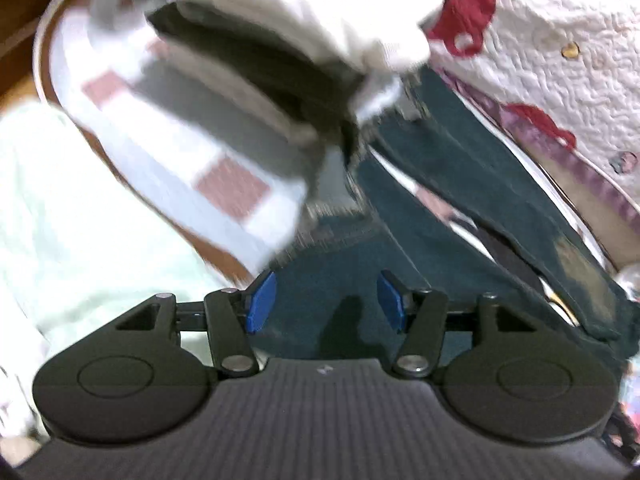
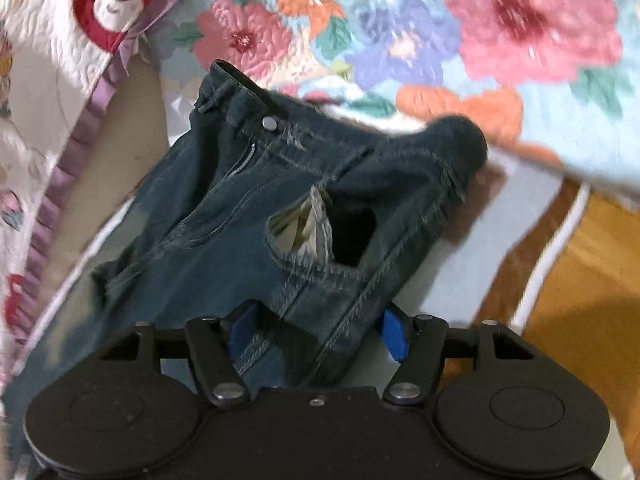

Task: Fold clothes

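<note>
I've got a floral quilt (image 2: 460, 40) across the top of the right wrist view, a white quilt with red bear figures (image 2: 52, 60) and a purple ruffle at left, and bare wooden floor (image 2: 592, 264) lower right.

A glove (image 1: 304, 16) and the other claw (image 1: 240, 92) crowd above the jeans (image 1: 460, 184); bare wooden floor (image 2: 592, 280) lies open beside them.

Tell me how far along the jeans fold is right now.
Done: nothing looks folded; the jeans lie bunched, waistband button up. In hand: the right gripper has denim by the pocket between its jaws; whether it pinches is unclear. The left gripper is open over a leg, empty. Left: flatten, align legs, fold.
</note>
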The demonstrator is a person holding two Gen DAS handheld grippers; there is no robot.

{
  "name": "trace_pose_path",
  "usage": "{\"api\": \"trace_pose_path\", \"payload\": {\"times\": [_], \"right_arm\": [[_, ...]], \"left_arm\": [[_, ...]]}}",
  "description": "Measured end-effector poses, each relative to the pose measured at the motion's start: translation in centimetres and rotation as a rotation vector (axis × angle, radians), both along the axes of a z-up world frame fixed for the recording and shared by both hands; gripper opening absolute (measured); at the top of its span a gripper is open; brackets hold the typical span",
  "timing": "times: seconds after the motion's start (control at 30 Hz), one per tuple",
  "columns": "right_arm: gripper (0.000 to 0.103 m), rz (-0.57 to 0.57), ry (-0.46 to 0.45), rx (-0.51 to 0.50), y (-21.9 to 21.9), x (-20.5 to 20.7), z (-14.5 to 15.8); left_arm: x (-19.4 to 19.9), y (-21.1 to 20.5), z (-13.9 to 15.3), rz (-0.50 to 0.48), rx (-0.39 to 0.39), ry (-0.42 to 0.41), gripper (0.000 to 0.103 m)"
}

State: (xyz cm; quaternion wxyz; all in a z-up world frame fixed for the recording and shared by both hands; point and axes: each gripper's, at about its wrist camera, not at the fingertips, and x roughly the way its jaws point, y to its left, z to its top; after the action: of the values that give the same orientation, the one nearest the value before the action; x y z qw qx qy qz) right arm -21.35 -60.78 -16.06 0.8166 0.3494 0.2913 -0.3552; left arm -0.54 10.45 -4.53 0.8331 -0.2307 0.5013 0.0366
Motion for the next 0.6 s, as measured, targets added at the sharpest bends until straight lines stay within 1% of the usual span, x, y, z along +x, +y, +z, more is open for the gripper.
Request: {"api": "trace_pose_path", "payload": {"times": [0.03,0.07,0.1,0.13,0.2,0.27,0.3,0.37,0.43,0.5,0.57,0.6], "right_arm": [[0.06,0.025,0.033,-0.036,0.4,0.8,0.2],[0.037,0.05,0.051,-0.075,0.7,1.1,0.6],[0.017,0.073,0.036,-0.12,1.0,1.1,1.3],[0.017,0.09,-0.014,-0.171,1.5,0.8,2.4],[0.015,0.098,-0.119,-0.346,2.8,-0.2,5.5],[0.015,0.084,-0.127,-0.415,3.3,-0.9,6.8],[0.015,0.075,-0.106,-0.411,3.1,-1.1,6.7],[0.015,0.038,-0.037,-0.349,2.2,-1.7,5.1],[0.015,-0.014,-0.011,-0.233,1.1,-2.4,3.2],[0.015,-0.071,-0.037,-0.12,0.4,-3.4,1.6],[0.018,-0.079,-0.066,-0.101,0.3,-3.7,1.2],[0.021,-0.068,-0.075,-0.101,0.3,-3.7,1.2]], "left_arm": [[-0.3,0.0,-0.3,0.008,-0.044,0.017,0.055],[-0.8,0.0,-0.6,0.022,-0.095,0.028,0.055],[-1.3,-0.1,-0.9,0.036,-0.145,0.038,0.055],[-1.8,-0.3,-0.9,0.043,-0.171,0.042,0.055],[-2.7,-0.9,-0.9,0.038,-0.189,0.039,0.055],[-3.4,-1.5,-1.0,0.038,-0.192,0.035,0.057],[-3.6,-1.7,-1.1,0.036,-0.205,0.034,0.058],[-3.8,-2.0,-1.4,0.041,-0.236,0.031,0.059],[-4.0,-2.1,-1.8,0.068,-0.267,0.024,0.059],[-4.2,-1.9,-2.1,0.094,-0.277,0.017,0.059],[-4.4,-1.8,-2.4,0.121,-0.298,0.002,0.06],[-4.5,-1.7,-2.5,0.134,-0.314,-0.009,0.06]]}}
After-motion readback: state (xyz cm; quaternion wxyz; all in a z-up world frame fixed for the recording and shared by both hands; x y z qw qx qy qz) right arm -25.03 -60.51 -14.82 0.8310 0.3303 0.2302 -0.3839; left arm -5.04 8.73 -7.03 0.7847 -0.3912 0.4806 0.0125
